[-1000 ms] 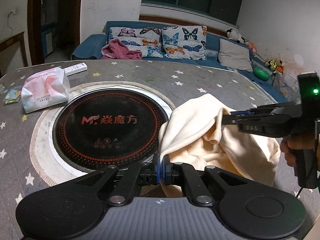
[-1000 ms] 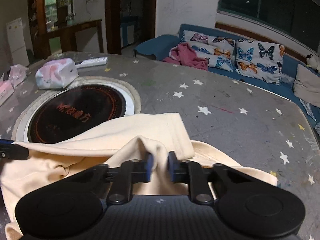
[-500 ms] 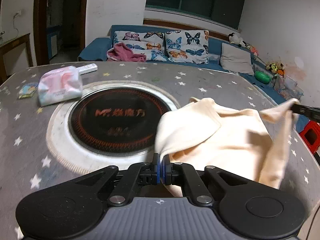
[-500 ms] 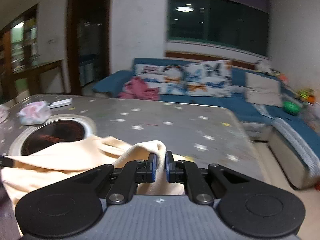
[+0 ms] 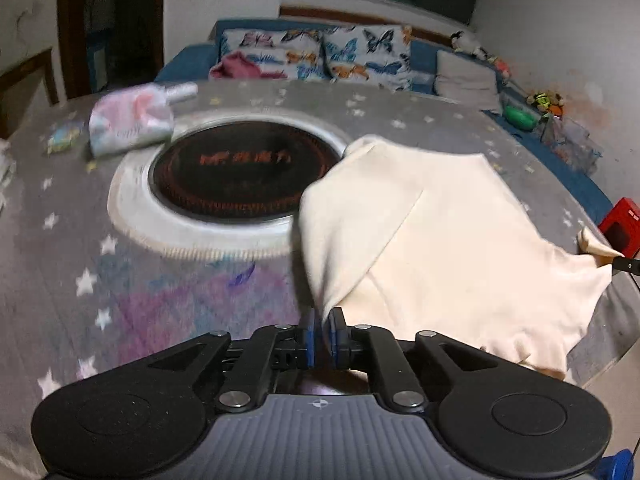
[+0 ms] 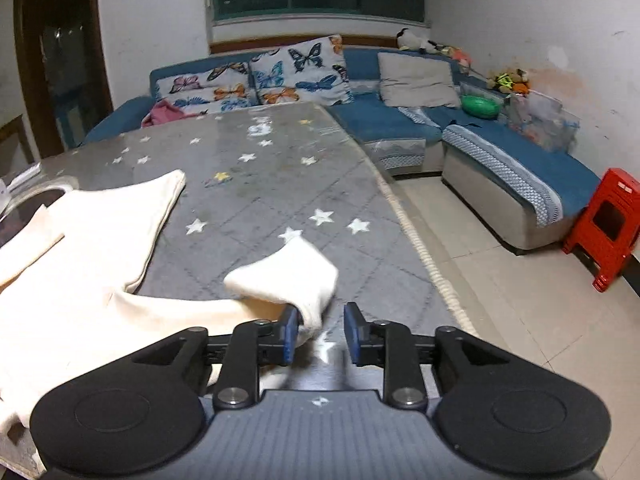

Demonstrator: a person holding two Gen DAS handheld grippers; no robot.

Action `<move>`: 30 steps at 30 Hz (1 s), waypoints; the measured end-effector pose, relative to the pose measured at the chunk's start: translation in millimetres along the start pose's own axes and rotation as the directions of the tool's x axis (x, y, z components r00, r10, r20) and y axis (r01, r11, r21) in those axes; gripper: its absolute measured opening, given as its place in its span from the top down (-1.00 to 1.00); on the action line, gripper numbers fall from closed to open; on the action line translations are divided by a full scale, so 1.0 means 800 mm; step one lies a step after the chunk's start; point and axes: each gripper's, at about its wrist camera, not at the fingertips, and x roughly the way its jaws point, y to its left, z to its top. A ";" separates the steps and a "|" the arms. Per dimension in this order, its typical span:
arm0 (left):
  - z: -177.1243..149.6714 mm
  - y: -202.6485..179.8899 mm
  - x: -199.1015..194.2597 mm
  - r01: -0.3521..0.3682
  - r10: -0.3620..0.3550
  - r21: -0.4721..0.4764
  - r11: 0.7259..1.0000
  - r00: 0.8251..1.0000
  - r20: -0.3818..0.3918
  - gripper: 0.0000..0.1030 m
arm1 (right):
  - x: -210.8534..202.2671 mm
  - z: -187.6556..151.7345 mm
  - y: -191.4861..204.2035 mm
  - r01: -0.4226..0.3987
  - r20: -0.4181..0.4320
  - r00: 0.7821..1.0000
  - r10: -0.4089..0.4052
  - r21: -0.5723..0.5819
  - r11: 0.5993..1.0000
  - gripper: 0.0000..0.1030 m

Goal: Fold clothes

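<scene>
A cream garment [image 5: 440,240] lies spread on the grey star-patterned table [image 5: 160,300], right of the round hob. My left gripper [image 5: 322,332] is at its near left corner. The jaws are opening, a narrow gap shows, and the corner's tip hangs between the pads without being pressed. In the right wrist view the garment [image 6: 100,280] stretches off to the left. My right gripper [image 6: 320,334] is at its right corner, near the table's edge. Its jaws are opening too, and the cloth tip rests against the left pad [image 6: 290,334] only. The right gripper's tip [image 5: 620,264] also shows at the left view's right edge.
A black round hob [image 5: 240,176] with a white ring is set in the table. Behind it lie a tissue pack [image 5: 128,124] and a remote [image 5: 182,90]. The table edge [image 6: 424,256] runs close on the right. Beyond it are a blue sofa [image 6: 400,120] and a red stool [image 6: 604,220].
The right gripper swept out to the right with its corner, and the bunched garment now lies flat. Both grippers, shut on the cloth before, have parted their jaws.
</scene>
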 end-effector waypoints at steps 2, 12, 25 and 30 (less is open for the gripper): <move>0.009 -0.010 -0.001 -0.002 0.001 0.026 1.000 1.000 0.030 0.35 | -0.006 0.003 -0.001 0.013 0.022 1.000 -0.013 0.006 1.000 0.30; 0.062 -0.080 0.076 0.048 -0.060 0.160 0.986 0.996 0.070 0.35 | 0.009 0.015 0.048 -0.090 0.034 0.995 0.094 -0.088 0.992 0.23; 0.076 -0.105 0.168 0.006 -0.015 0.255 0.967 0.999 0.035 0.37 | 0.054 0.016 0.044 -0.073 -0.032 0.997 0.071 -0.097 0.993 0.31; 0.078 -0.100 0.168 -0.005 -0.012 0.263 0.965 0.998 0.061 0.88 | 0.061 0.018 0.025 0.028 -0.026 0.999 -0.032 -0.130 0.991 0.68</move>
